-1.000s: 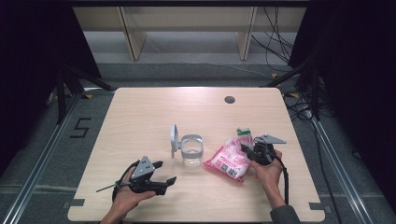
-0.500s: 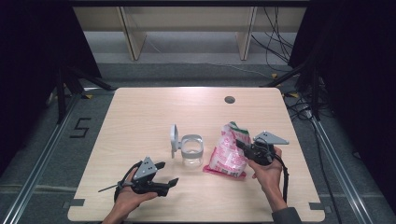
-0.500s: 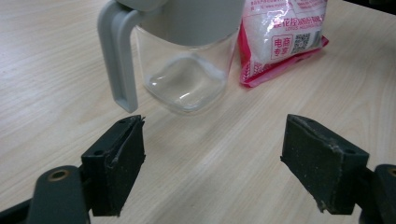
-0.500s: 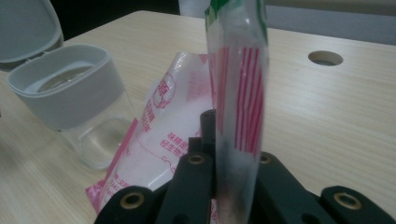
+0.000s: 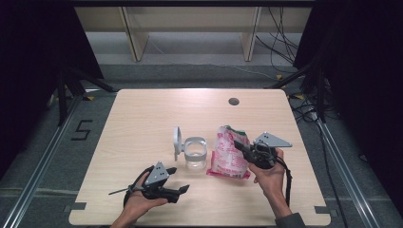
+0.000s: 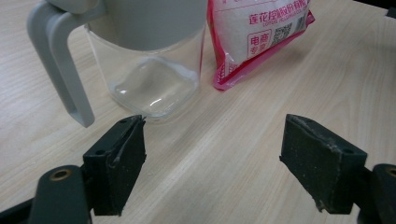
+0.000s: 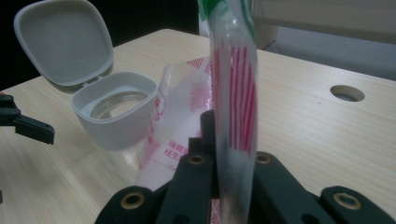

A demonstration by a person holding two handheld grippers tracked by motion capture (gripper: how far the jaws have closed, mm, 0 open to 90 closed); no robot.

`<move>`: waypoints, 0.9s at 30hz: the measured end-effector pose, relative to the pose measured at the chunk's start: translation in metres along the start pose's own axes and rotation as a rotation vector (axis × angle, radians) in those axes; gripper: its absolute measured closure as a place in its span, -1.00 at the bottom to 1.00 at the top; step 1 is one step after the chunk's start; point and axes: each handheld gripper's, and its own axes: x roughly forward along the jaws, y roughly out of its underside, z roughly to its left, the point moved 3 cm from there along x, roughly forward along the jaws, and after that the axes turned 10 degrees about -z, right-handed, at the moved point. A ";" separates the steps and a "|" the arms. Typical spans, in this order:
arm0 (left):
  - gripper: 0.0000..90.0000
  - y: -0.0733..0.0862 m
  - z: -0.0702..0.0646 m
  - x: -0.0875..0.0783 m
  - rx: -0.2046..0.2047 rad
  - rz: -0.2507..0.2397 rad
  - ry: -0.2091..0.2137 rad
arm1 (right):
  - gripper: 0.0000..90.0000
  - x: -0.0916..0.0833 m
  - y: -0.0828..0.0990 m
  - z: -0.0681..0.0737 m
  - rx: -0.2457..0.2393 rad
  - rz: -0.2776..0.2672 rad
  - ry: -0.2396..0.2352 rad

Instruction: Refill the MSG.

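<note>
A pink and white bag (image 5: pixel 229 153) of white grains stands nearly upright on the table, its bottom resting on the wood. My right gripper (image 5: pixel 243 148) is shut on the bag's upper edge (image 7: pixel 232 107), which rises between the jaws. Left of the bag stands a clear jar (image 5: pixel 195 153) with a grey collar, its grey lid (image 5: pixel 177 140) flipped open. The jar (image 6: pixel 149 70) and the bag's lower corner (image 6: pixel 261 32) lie just beyond my left gripper (image 6: pixel 212 158), which is open near the table's front edge (image 5: pixel 177 186) with nothing between its jaws.
A small round hole (image 5: pixel 233 101) sits in the tabletop near the far edge. Wooden shelving legs (image 5: pixel 134 33) and loose cables (image 5: pixel 285 38) stand on the floor behind the table. A metal rail (image 5: pixel 342 156) runs along the right side.
My right gripper has lifted, pulling the bag from lying flat to nearly upright. The left gripper has stayed near the front edge.
</note>
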 end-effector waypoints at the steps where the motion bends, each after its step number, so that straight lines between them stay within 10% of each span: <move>1: -0.53 0.000 -0.001 0.001 -0.004 -0.004 0.003 | 1.00 -0.001 -0.001 0.003 0.018 0.005 0.007; 27: -0.36 -0.022 -0.041 0.065 0.072 -0.041 0.037 | 1.00 -0.014 -0.054 0.025 -0.057 -0.101 -0.017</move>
